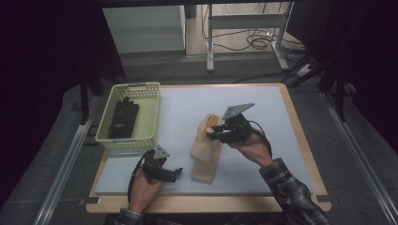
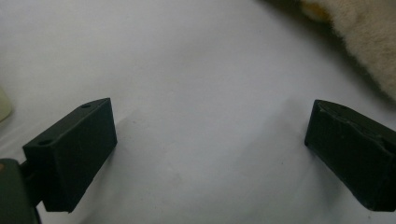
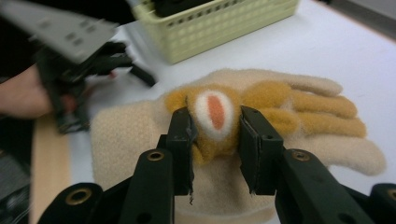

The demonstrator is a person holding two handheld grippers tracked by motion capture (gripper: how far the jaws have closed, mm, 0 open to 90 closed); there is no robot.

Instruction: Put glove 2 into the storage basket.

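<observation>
High view: the white table surface [image 1: 187, 108] carries a green basket [image 1: 151, 115] at its far left corner, a black glove [image 1: 123, 118] lying inside it. The cream fleece glove [image 1: 205, 157] lies near the middle of the surface, somewhat toward the near edge.

Orientation: the glove's long axis runs from near edge to far edge, tilted slightly right. The cuff lies toward the near edge; the fingers point toward the far edge. In the right gripper view the fingers extend to the right of that picture.

Right gripper [image 3: 215, 122]: jaws closed on the orange-and-white patch [image 3: 216, 112] on the glove's back, pinching a fold of fleece. The far part of the glove appears slightly raised under the grip.

Left gripper [image 1: 173, 172]: jaws spread wide, holding nothing, hovering just above bare surface near the near edge, beside the cuff. In the left gripper view, fleece shows at the top right corner.

Risks, as judged:
- The pinch takes a small fold of soft pile. A lift could let the fleece slide out and the glove drop.
- Held at one point, the cuff would hang and drag, and could catch the basket rim if carried there.
- The left gripper is close to the cuff and could snag it.
</observation>
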